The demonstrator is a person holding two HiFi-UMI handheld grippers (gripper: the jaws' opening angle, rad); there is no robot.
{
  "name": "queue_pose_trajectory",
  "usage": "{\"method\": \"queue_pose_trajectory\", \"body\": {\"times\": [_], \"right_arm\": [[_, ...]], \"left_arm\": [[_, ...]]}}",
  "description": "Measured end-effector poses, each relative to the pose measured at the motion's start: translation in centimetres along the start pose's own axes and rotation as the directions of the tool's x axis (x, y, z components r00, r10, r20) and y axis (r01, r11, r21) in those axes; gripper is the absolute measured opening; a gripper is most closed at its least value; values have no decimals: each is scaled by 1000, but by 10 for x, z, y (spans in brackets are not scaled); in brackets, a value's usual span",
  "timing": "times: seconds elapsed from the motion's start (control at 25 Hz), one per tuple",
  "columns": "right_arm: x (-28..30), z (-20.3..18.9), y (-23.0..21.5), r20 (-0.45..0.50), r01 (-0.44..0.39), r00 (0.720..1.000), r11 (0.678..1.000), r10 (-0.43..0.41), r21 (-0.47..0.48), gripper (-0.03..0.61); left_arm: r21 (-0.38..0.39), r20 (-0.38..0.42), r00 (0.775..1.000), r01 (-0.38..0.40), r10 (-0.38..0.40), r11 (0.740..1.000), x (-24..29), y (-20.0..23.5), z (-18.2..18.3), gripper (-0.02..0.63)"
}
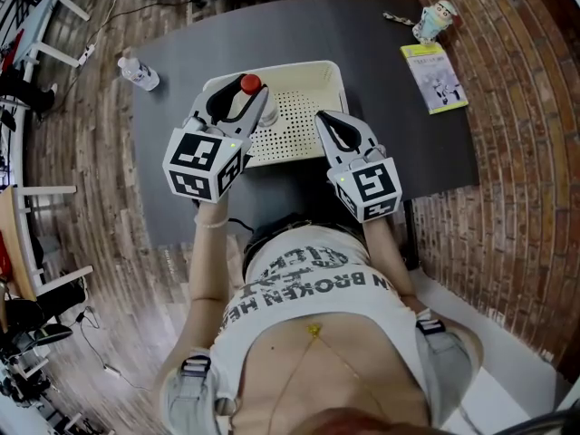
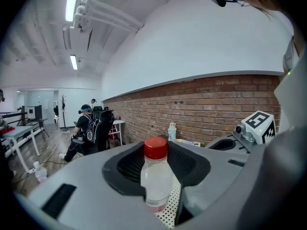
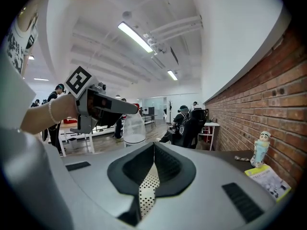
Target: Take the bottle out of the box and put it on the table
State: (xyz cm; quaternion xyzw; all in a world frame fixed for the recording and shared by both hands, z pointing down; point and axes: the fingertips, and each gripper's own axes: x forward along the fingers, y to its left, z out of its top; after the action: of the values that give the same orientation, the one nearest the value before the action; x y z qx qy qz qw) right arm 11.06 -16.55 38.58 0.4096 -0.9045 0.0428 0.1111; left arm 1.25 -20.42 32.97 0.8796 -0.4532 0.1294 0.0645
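Note:
A clear bottle with a red cap is held upright over the left part of the white perforated box, which stands on the dark table. My left gripper is shut on the bottle's body. In the left gripper view the bottle stands between the dark pads of the left gripper, with the box floor below it. My right gripper is shut and holds nothing, hovering at the box's right side. The right gripper view shows the right gripper over the box, with the bottle beyond.
A small figurine and a booklet lie at the table's far right. A second bottle stands on the wooden floor by the table's left corner. A brick wall runs along the right. People sit at desks in the background.

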Motion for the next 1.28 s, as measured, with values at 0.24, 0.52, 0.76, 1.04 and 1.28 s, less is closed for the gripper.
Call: {"method": "queue_pose_trajectory", "body": {"times": [0.24, 0.52, 0.76, 1.04, 1.28], "right_arm": [[-3, -1, 3, -2, 2, 1000, 1000, -2, 2, 9], [-3, -4, 7, -9, 5, 1000, 1000, -5, 5, 9], [-1, -2, 12, -5, -1, 1000, 1000, 1, 2, 9], [1, -3, 20, -15, -2, 1000, 1000, 2, -2, 9], [4, -4, 26, -21, 4, 1000, 1000, -4, -6, 9]], "left_arm": [[-8, 2, 1000, 9, -9, 1000, -3, -1, 2, 150], [-5, 1, 1000, 10, -10, 1000, -8, 0, 1, 150], [-2, 6, 1000, 14, -14, 1000, -12, 1, 2, 150], [-6, 1, 1000, 10, -10, 1000, -20, 6, -1, 150], [-13, 9, 1000, 3, -3, 1000, -30, 16, -3, 150]]}}
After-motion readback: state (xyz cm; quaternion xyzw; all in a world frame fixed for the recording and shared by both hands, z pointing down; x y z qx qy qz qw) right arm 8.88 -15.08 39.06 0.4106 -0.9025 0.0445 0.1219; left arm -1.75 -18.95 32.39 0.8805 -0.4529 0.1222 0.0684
